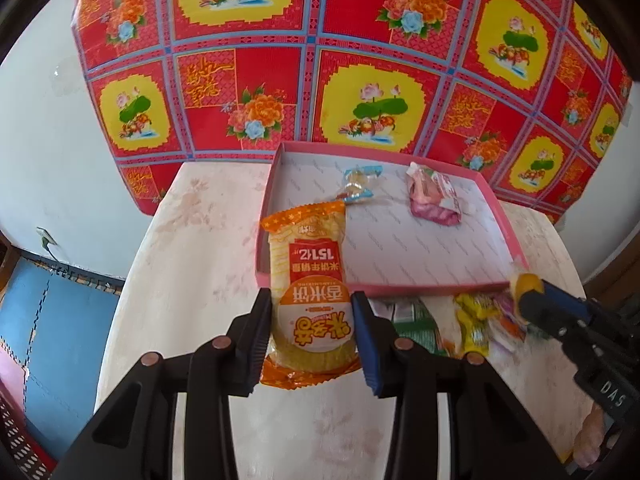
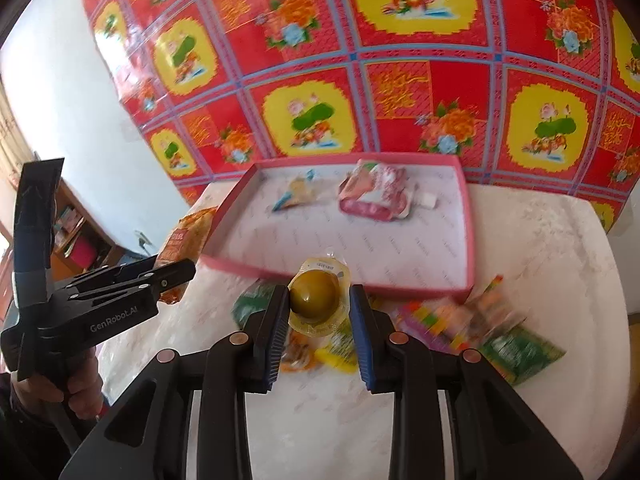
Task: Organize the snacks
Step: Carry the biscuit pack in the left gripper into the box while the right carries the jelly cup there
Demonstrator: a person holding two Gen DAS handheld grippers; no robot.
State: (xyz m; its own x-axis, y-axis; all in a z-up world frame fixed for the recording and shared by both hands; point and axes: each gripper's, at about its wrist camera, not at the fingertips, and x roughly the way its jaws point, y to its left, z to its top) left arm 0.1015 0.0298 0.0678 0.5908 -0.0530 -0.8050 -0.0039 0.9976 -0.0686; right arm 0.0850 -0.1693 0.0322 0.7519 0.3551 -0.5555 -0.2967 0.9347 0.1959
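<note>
My left gripper (image 1: 312, 304) is shut on an orange rice-cracker packet (image 1: 310, 280) and holds it over the near left edge of the pink tray (image 1: 496, 216). My right gripper (image 2: 319, 300) is shut on a small clear packet with a round green-yellow sweet (image 2: 316, 298), just in front of the pink tray's near rim (image 2: 340, 276). In the tray lie a blue-ended candy (image 1: 358, 186) and a pink packet (image 1: 434, 200). The right gripper shows in the left wrist view (image 1: 528, 292); the left gripper shows in the right wrist view (image 2: 176, 276).
Loose snacks lie on the marble table (image 1: 188, 260) in front of the tray: green packets (image 2: 520, 350), yellow packets (image 1: 474, 320) and a striped multicolour one (image 2: 436, 320). A red patterned cloth (image 1: 280, 60) hangs on the wall behind. The table's left edge drops to a blue floor mat (image 1: 52, 320).
</note>
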